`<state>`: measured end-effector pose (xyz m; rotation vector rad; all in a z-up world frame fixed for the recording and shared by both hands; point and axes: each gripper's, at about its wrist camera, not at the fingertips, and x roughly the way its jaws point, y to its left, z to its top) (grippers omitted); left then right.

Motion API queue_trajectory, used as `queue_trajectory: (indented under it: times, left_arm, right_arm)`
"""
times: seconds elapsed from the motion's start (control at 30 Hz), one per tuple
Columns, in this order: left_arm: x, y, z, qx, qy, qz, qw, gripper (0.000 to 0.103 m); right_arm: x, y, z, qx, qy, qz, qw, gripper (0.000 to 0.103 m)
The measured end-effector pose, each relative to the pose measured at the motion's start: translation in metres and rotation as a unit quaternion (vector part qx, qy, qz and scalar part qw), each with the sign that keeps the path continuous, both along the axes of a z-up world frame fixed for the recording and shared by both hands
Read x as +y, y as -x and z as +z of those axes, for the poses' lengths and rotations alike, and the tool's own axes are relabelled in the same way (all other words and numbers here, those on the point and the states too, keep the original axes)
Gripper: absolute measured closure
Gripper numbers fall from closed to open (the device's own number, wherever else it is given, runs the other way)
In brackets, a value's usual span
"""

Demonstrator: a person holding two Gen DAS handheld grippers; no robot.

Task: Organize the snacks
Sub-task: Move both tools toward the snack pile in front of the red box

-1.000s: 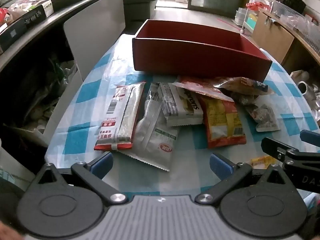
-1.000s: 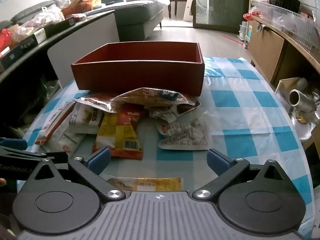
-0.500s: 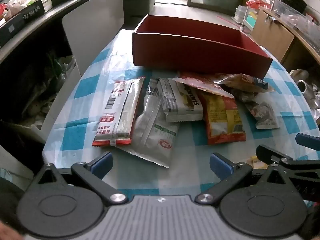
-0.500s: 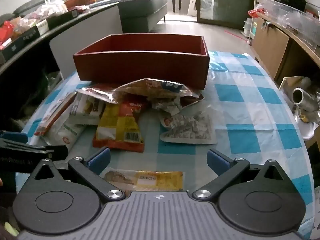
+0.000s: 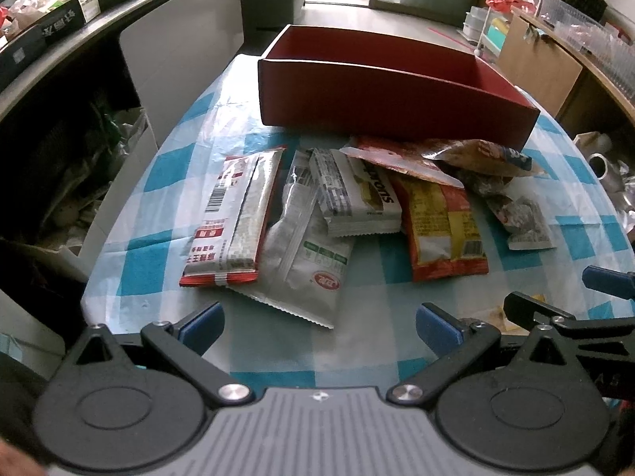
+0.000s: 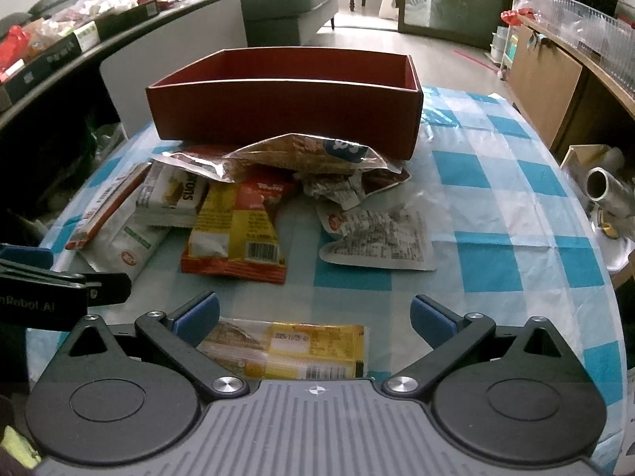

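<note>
Hovering over the near edge of a blue-and-white checked tablecloth [image 6: 488, 198], both grippers have their blue-tipped fingers spread wide and hold nothing. The left gripper [image 5: 319, 323] faces a long red-and-white wrapper [image 5: 232, 218], which lies partly on a white sachet with a green label [image 5: 313, 254]. The right gripper [image 6: 313, 317] has a flat yellow packet [image 6: 293, 351] lying on the cloth between its fingers, touching neither as far as the low angle shows.

Behind these lies a loose heap of snacks: a white pack with dark print [image 5: 357, 198], a red-and-yellow bag [image 6: 238, 234], a crinkled silver pouch [image 6: 381, 238] and a clear bag with a blue patch [image 6: 309, 154] leaning against the box. That red cardboard box [image 6: 285, 115] stands open at the far end of the table; its floor is hidden.
</note>
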<state>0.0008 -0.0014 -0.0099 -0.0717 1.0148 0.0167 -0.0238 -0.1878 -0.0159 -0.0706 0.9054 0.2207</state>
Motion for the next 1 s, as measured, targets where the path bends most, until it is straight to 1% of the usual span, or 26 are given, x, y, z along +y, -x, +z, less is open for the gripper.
queue_trajectory:
  times: [0.67,1.0]
  left_arm:
    - [0.002,0.001,-0.001,0.003,0.0,-0.003,1.0,0.004]
    - [0.03,0.002,-0.008,0.021,0.009,0.041,0.9989,0.004]
  right_arm:
    - [-0.001,-0.002,-0.003,0.012,0.0,-0.003,1.0,0.0]
    - [0.003,-0.004,-0.01,0.031,0.001,0.006,1.0,0.0]
